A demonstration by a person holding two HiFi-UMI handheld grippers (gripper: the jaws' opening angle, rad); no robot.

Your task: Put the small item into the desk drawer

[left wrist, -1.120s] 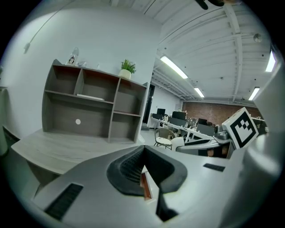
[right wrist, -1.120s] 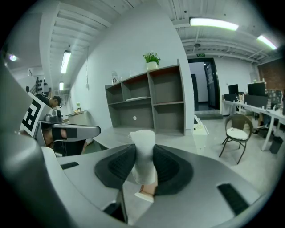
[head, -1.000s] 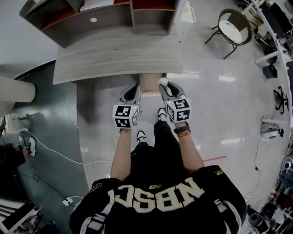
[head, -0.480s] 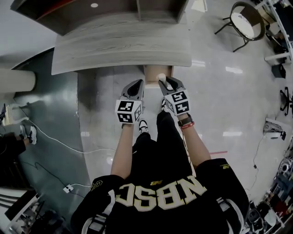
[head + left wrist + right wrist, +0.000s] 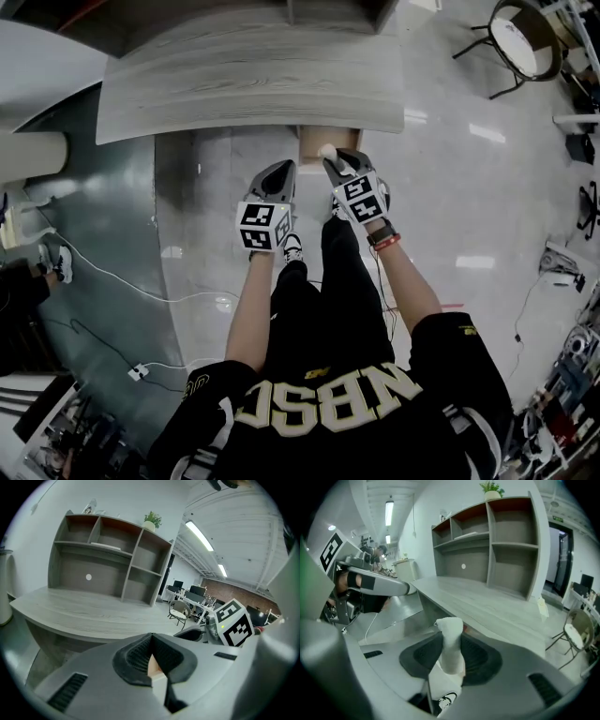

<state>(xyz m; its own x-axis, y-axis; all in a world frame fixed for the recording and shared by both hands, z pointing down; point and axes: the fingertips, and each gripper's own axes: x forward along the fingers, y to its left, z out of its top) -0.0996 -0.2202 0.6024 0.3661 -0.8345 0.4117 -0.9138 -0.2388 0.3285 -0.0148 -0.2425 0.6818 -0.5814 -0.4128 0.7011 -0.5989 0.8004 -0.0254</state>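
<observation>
Checking hazards, left first: state of the left tool (image 5: 277, 176)? — A

Jaws together, nothing in them. It hangs just beside the drawer (image 5: 312, 139) and does not touch it. Judgement: nothing steadies the drawer, so a bump could slide it under the worktop (image 5: 253, 80). — B

Drawer contents? — A

Cannot tell. Only a short strip of pale wood shows past the worktop edge, and the inside is unseen. Probably a small target. — B

And the item? — A

The small white item (image 5: 451, 639) is clamped upright in the right tool (image 5: 336, 165), its top end clear of the pads. In the head view it lines up with the drawer front; its height over the drawer is unclear. Risks: letting go short drops it to the floor (image 5: 206, 187) by the shoes (image 5: 292, 249), or the free end snags the worktop edge. — B

Shelf unit (image 5: 112, 559)? — A

Flat sheets in one upper compartment. Nothing else made out. — B
</observation>
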